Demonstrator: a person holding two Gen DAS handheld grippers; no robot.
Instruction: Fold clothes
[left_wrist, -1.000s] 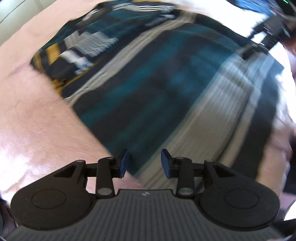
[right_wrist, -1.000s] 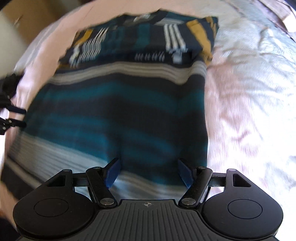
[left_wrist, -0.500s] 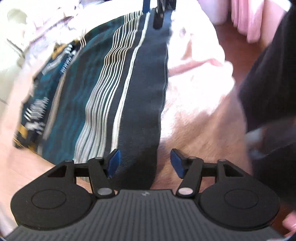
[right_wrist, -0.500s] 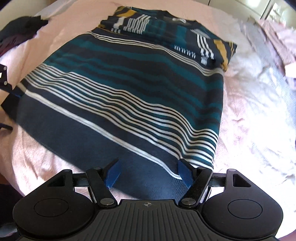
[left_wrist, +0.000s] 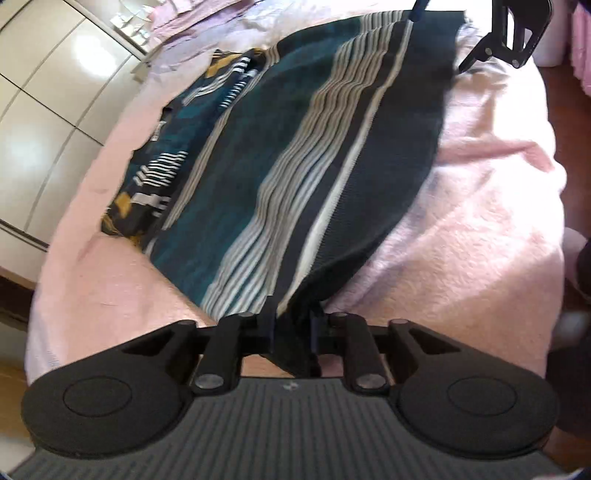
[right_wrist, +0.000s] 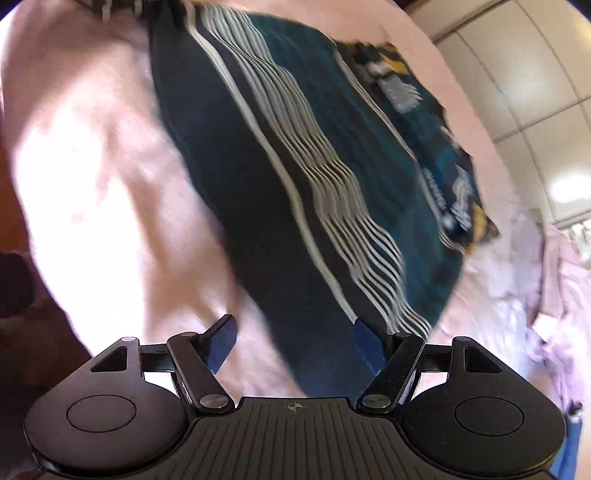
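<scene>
A dark navy and teal striped sweater (left_wrist: 295, 158) with white stripes and yellow patches lies flat on a pink blanket (left_wrist: 480, 221). My left gripper (left_wrist: 293, 332) is shut on the dark hem corner of the sweater nearest me. In the right wrist view the same sweater (right_wrist: 314, 166) stretches away, and my right gripper (right_wrist: 295, 339) is open with the other hem corner lying between its fingers. The right gripper also shows at the far top right of the left wrist view (left_wrist: 509, 33).
The pink blanket (right_wrist: 92, 184) covers the bed around the sweater. Cream cabinet doors (left_wrist: 44, 110) stand beyond the bed's left side. Crumpled pale clothes (right_wrist: 546, 295) lie on the right. Brown floor (left_wrist: 569, 92) shows past the bed edge.
Both grippers moved down to the sweater's hem corners. My left gripper closed on its corner. My right gripper stayed open and swung around the other corner.
</scene>
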